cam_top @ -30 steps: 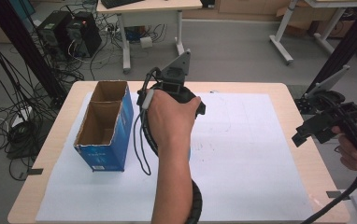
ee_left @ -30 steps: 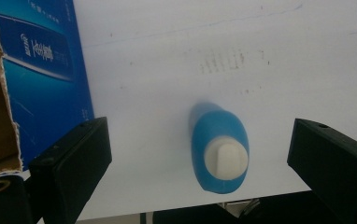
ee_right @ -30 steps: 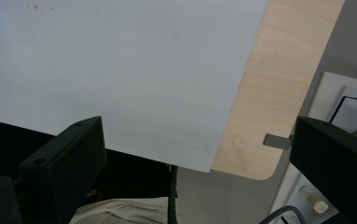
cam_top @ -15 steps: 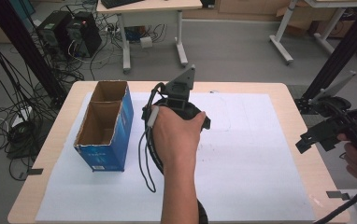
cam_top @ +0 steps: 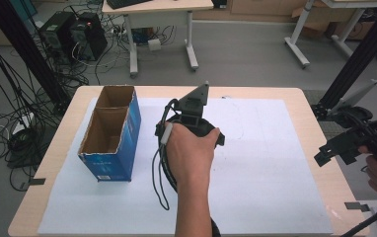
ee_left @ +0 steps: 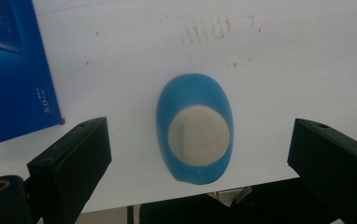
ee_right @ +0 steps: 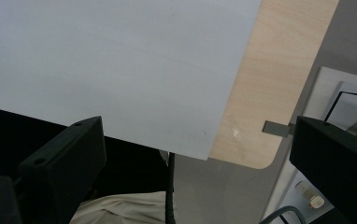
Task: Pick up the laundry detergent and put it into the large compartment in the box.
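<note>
One blue oval object (ee_left: 194, 128) with a pale round inset lay on the white sheet (cam_top: 275, 163), directly between the wide-open jaws of the left gripper (ee_left: 195, 154), just beside the blue cardboard box (cam_top: 110, 133).

One box, two open compartments, nothing visible in them.

Two grippers: the left hovered over mid-table; the right gripper (ee_right: 195, 163), jaws equally spread and holding nothing, sat off the table's right edge (cam_top: 320, 128).

Handling advice: lower the left gripper straight down, keep the oval centred, and close across its narrow width; its rounded sides would likely slip if caught off-centre. The box looked the probable destination.
</note>
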`<state>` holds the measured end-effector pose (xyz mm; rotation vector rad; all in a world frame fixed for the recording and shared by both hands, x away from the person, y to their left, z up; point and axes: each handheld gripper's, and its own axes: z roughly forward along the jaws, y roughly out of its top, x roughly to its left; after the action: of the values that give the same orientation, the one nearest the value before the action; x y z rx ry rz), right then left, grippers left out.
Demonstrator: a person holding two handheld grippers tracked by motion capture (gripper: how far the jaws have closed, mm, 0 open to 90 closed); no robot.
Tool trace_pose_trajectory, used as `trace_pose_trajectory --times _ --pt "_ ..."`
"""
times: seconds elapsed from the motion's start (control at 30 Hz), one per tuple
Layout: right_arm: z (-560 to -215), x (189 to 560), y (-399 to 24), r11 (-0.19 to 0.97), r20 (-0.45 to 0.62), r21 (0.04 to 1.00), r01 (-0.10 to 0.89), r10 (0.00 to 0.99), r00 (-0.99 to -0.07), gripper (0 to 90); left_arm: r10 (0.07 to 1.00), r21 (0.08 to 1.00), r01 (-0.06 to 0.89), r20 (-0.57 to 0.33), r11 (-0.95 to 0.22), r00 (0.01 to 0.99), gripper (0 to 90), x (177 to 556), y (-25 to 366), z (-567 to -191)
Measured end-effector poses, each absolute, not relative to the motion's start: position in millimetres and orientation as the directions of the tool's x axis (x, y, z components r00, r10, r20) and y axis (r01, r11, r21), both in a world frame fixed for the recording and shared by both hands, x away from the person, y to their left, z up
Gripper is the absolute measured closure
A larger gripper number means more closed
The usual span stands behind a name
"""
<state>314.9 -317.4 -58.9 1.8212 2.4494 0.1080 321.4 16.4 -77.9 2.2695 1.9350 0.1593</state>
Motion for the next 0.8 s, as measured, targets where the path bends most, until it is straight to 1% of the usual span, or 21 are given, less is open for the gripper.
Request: trace_pose_trajectory --times 0.33,0.8 --pt "-62.1 312.9 -323.8 0.282 -0.027 0.099 0.954 0.959 -0.281 3.7 0.987 0.177 0.972 -0.014 -0.157 0.162 6.5 326.1 8.8 -86.3" --pt "-61.1 310.3 -328.6 0.275 -0.026 0.104 0.956 0.961 -0.274 3.6 0.989 0.147 0.978 -0.013 -0.147 0.150 6.5 332.7 9.5 -102.4"
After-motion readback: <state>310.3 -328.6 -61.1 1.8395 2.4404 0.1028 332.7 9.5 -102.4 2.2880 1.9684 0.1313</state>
